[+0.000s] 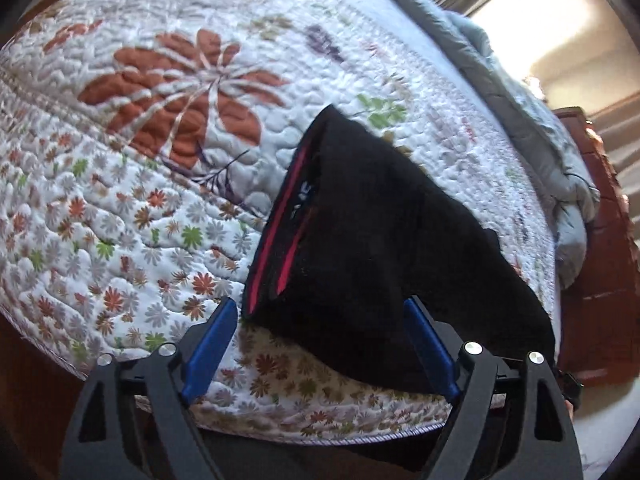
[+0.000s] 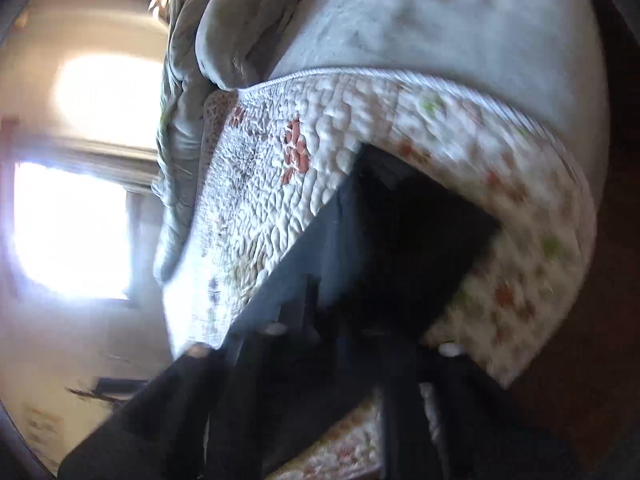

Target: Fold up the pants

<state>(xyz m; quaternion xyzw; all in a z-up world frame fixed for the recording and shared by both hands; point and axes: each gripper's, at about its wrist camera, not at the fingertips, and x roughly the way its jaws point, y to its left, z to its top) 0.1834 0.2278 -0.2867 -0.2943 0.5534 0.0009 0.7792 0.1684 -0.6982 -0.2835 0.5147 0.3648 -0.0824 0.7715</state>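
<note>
A bed carries a floral quilt (image 1: pixel 168 168), with a grey blanket (image 2: pixel 440 20) bunched along its far side. Black pants (image 1: pixel 360 248) with red side stripes lie partly folded near the quilt's front edge: soft, light and limp, best pinched at a hem or waistband corner. The left tongs (image 1: pixel 320 332) are spread wide, empty. The right tongs (image 2: pixel 344 328) are blurred; I cannot tell their state.

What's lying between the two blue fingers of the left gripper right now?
In the left wrist view, the open left gripper straddles the near corner of the black pants, with bare floral quilt showing beside it. The fingers aren't closed on the fabric.
</note>
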